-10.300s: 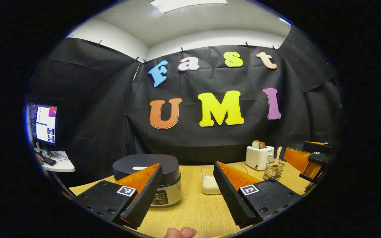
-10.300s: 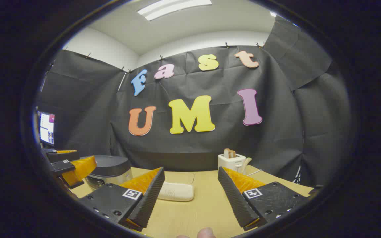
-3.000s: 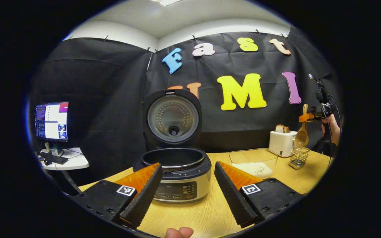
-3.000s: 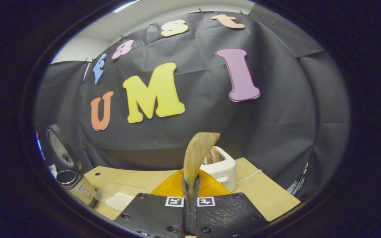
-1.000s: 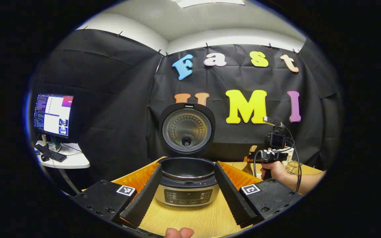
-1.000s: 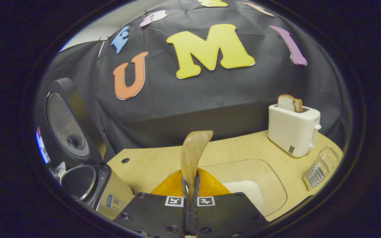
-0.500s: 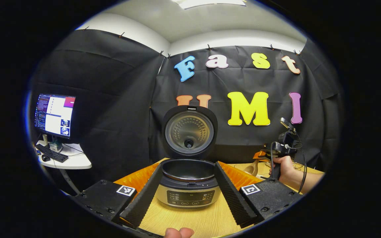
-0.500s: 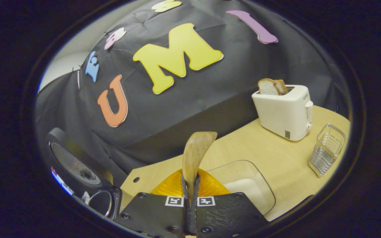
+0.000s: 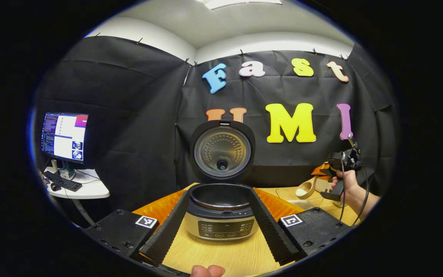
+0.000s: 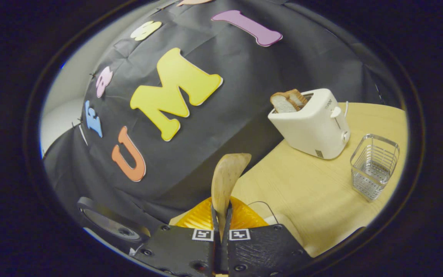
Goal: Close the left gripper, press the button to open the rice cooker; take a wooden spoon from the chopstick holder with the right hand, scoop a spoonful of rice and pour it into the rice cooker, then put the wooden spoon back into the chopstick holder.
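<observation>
The scooping step is in hand: the rice cooker (image 9: pixel 221 209) stands near the front edge of the counter (image 10: pixel 306 184) with its lid (image 9: pixel 222 151) raised, and the right hand-held gripper (image 10: pixel 221 215) has its fingers pressed together on the handle of the wooden spoon (image 10: pixel 227 175). In the left gripper view that spoon's bowl shows pale with what looks like rice, held over the clear rice container (image 9: pixel 313 194) toward the counter's right side. The left hand-held gripper (image 9: pixel 219 215) idles with its fingers spread wide to either side of the cooker, gripping nothing. Next, I'd judge, the loaded spoon has to travel level across to the open pot and tip over its rim; a tilt on the way would spill grains on the counter. Half a second ago the spoon sat lower, down by the container; since then it has lifted and the right gripper view has rolled, so the toaster (image 10: pixel 313 123) and the empty chopstick holder (image 10: pixel 373 165) lie tilted at the back right.
</observation>
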Available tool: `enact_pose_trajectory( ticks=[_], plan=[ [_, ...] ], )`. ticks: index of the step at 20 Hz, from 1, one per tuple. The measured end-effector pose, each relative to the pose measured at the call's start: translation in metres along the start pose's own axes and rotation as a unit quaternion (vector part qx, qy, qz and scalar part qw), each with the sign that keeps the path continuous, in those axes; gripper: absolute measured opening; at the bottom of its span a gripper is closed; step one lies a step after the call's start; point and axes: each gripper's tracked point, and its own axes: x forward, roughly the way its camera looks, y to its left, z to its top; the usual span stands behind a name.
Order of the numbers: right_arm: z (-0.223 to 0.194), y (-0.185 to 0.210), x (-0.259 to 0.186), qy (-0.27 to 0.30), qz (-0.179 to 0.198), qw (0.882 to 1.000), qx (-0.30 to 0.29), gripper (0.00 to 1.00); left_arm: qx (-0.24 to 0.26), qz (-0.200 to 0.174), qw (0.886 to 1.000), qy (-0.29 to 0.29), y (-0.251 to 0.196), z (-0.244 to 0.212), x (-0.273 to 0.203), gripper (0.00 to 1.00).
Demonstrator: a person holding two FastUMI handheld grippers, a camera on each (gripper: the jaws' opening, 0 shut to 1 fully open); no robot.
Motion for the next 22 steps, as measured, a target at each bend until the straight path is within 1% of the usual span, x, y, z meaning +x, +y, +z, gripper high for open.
enact_pose_trajectory(
  ticks=[2, 5, 7, 9, 11, 15, 17, 19, 22],
  plan=[
    [0.007, 0.007, -0.006, -0.004, 0.012, 1.0, 0.006, 0.0, 0.009, 0.008, 1.0, 0.001, 0.007, -0.002, 0.002, 1.0],
    [0.013, 0.045, -0.021, -0.005, 0.044, 0.999, 0.02, 0.0, 0.033, 0.026, 0.999, 0.011, 0.023, -0.01, 0.005, 1.0],
    [0.007, 0.072, -0.028, 0.015, 0.07, 0.997, 0.038, 0.0, 0.036, 0.032, 0.999, 0.009, 0.028, -0.009, 0.005, 1.0],
    [-0.003, 0.101, -0.032, 0.037, 0.093, 0.993, 0.058, 0.0, 0.031, 0.025, 0.999, 0.01, 0.026, -0.01, 0.006, 1.0],
    [-0.013, 0.128, -0.036, 0.051, 0.107, 0.991, 0.063, 0.0, 0.033, 0.024, 0.999, 0.014, 0.028, -0.011, 0.005, 1.0],
    [-0.035, 0.189, -0.038, 0.062, 0.132, 0.989, 0.03, 0.0, 0.042, 0.028, 0.999, 0.011, 0.037, -0.008, 0.003, 1.0],
    [-0.048, 0.218, -0.037, 0.063, 0.141, 0.988, -0.014, 0.0, 0.043, 0.037, 0.998, 0.015, 0.051, -0.012, 0.004, 1.0],
    [-0.059, 0.241, -0.041, 0.059, 0.15, 0.986, -0.047, 0.0, 0.041, 0.057, 0.997, 0.022, 0.065, -0.015, 0.003, 1.0],
    [-0.073, 0.264, -0.043, 0.063, 0.161, 0.982, -0.074, 0.0, 0.027, 0.059, 0.998, 0.023, 0.071, -0.014, 0.002, 1.0]
  ],
)
